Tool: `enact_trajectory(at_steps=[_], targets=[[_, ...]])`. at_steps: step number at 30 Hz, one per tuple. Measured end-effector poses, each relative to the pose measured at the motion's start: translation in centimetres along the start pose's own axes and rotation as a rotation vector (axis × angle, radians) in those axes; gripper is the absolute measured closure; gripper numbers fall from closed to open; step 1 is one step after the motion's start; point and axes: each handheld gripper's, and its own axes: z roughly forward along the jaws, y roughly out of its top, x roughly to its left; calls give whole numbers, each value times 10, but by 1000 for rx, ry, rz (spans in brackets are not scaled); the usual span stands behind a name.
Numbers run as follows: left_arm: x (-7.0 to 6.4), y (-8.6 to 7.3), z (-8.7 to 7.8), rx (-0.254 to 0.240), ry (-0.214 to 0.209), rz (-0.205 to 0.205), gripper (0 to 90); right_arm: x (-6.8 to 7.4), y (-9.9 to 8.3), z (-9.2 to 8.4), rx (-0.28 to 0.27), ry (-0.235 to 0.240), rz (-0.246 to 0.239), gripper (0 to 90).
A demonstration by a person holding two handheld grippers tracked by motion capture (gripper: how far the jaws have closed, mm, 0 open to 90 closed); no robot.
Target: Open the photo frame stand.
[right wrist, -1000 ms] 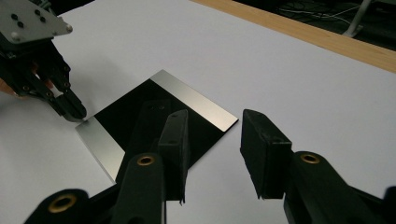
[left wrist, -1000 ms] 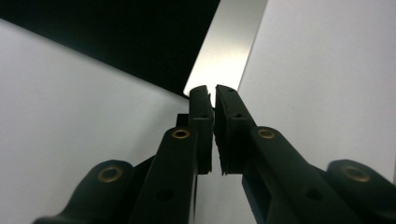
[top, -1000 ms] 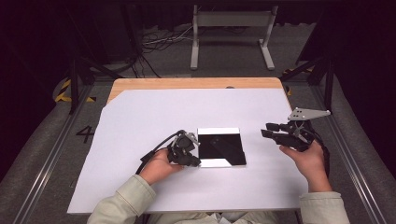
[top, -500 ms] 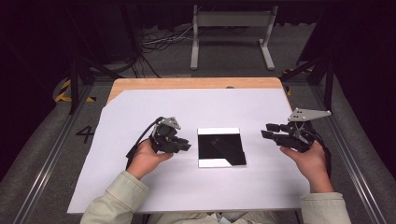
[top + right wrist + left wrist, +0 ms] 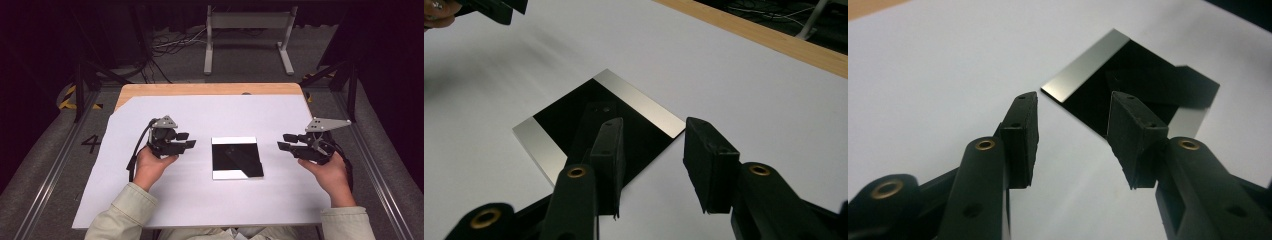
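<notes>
Glossy black square plate (image 5: 236,157) with silvery strips lies flat mid-table, nearer the front edge, ungripped. Left hand-held gripper (image 5: 187,140) has just been opening — jaws part-spread, empty, just left of it. Right hand-held gripper (image 5: 286,141) hovers part-open, empty. Release looks finished; next probably a fresh grasp at an edge.

The left gripper (image 5: 489,7) is cut off by the right gripper view's top edge. A finger (image 5: 1135,137) hides part of the mirror tile (image 5: 1148,80).
</notes>
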Motion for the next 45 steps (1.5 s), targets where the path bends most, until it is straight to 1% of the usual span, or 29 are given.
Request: enact_trajectory(at_steps=[3, 5, 6, 9, 12, 14, 15, 17, 19, 21, 28, 34, 35, 37, 39, 41, 42, 45], targets=[[3, -1, -5, -40, 17, -4, 550, 1, 0, 0, 2, 3, 0, 598], [5, 0, -8, -58, 30, 6, 548, 2, 0, 0, 4, 4, -4, 599], [5, -1, -8, -66, 25, -2, 544, 2, 0, 0, 5, 4, -4, 599], [5, -1, -8, -62, 36, 11, 538, 3, -1, 1, 18, 9, -9, 598], [5, -2, -8, -61, 37, 7, 534, 3, -2, 3, 32, 22, 2, 597], [5, -2, -8, -61, 36, 4, 532, 4, -2, 4, 37, 20, -3, 600], [5, -2, -7, -60, 35, 11, 531, 5, -3, 6, 53, 24, -17, 606], [5, -2, -7, -58, 31, 27, 527, 7, -4, 9, 65, 24, -23, 606], [5, -2, -7, -59, 33, 31, 526, 8, -5, 10, 71, 27, -24, 608], [4, -2, -7, -61, 29, 38, 524, 12, -7, 15, 92, 28, -37, 609], [6, -3, -8, -57, 24, 36, 522, 18, -9, 21, 114, 41, -52, 609], [7, -3, -7, -51, 24, 33, 522, 22, -11, 29, 167, 72, -59, 604], [7, -3, -7, -51, 24, 32, 521, 23, -12, 32, 185, 79, -60, 604], [7, -3, -6, -51, 23, 30, 520, 23, -13, 33, 196, 80, -61, 604], [7, -3, -6, -47, 23, 29, 520, 25, -16, 38, 221, 84, -66, 604], [8, -3, -6, -47, 24, 31, 519, 25, -17, 39, 228, 87, -67, 605], [8, -3, -6, -46, 24, 34, 518, 27, -19, 40, 242, 87, -66, 605], [8, -4, -5, -45, 24, 27, 518, 28, -21, 42, 250, 88, -65, 606]])
